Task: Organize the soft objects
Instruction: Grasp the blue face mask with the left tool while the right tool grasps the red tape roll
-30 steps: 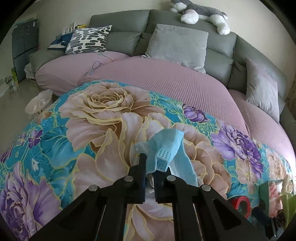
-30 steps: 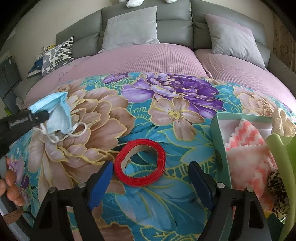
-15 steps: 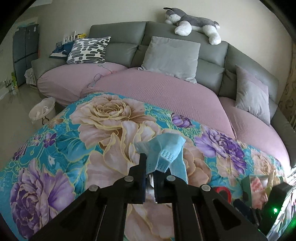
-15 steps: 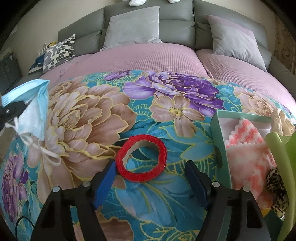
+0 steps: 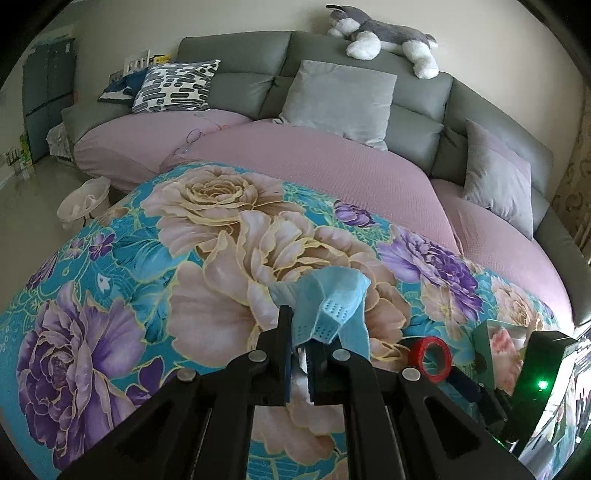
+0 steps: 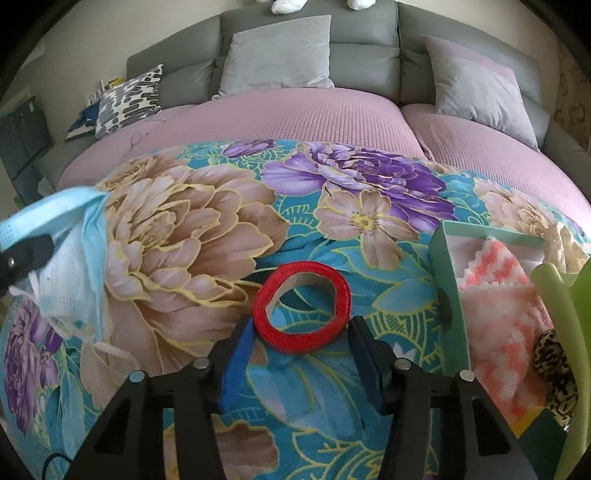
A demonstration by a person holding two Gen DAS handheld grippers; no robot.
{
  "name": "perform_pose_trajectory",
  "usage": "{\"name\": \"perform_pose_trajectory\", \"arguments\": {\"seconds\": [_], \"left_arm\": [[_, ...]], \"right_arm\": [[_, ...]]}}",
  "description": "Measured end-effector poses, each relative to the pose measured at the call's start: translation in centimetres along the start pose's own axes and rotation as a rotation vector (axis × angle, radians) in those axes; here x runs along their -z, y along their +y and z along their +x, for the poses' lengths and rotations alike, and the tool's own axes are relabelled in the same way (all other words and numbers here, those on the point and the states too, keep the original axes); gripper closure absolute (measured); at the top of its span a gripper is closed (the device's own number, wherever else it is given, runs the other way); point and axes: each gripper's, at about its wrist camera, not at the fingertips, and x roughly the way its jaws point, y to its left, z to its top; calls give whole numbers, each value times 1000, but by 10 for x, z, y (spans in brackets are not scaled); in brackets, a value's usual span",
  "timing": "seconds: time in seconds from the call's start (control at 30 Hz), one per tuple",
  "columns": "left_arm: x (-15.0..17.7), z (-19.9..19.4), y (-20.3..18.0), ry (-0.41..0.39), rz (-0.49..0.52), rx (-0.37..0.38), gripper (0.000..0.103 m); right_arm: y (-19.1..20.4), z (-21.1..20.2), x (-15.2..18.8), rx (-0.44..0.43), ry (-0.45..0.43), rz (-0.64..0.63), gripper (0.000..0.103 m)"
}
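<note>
The left claw is pressed together on a crumpled light blue paper face mask, lifted clear of the teal cloth with big printed flowers that covers the surface under both claws. In the right wrist view the mask hangs far to the left of the right claw, its white ear loops trailing down toward the cloth.

The right claw is spread, and its jaws have just been closing in around a red ring of tape that lies flat on the cloth between the blue pads. The left pad sits just beside the ring's outer edge; I cannot tell whether either pad touches it yet.

Just right of the right claw stands a pale green open box, its near wall close to the right finger, holding a fluffy pink and white knitted cloth. A leopard-print soft item lies at the box's right side beside a lime green curved piece.

Ahead of both claws and to the left the flowered cloth is open up to its far edge, where the pink waffle-textured sofa cover begins. Grey cushions and a grey and white plush dog sit well beyond
</note>
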Motion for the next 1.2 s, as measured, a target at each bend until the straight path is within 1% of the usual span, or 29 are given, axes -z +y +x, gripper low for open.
{"name": "perform_pose_trajectory", "arguments": {"seconds": [0.37, 0.53, 0.83, 1.07, 1.2], "left_arm": [[-1, 2, -3, 8, 7, 5, 97], [-1, 5, 3, 16, -14, 9, 97], [-3, 6, 15, 21, -54, 36, 97], [-5, 4, 20, 15, -66, 47, 97], [-6, 1, 18, 6, -58, 55, 97]], "right_arm": [[-3, 7, 1, -17, -3, 14, 46], [-2, 10, 1, -13, -13, 23, 45], [-1, 9, 2, -10, -28, 25, 47], [-2, 1, 3, -2, -46, 34, 47], [-4, -17, 0, 6, -83, 34, 47]]}}
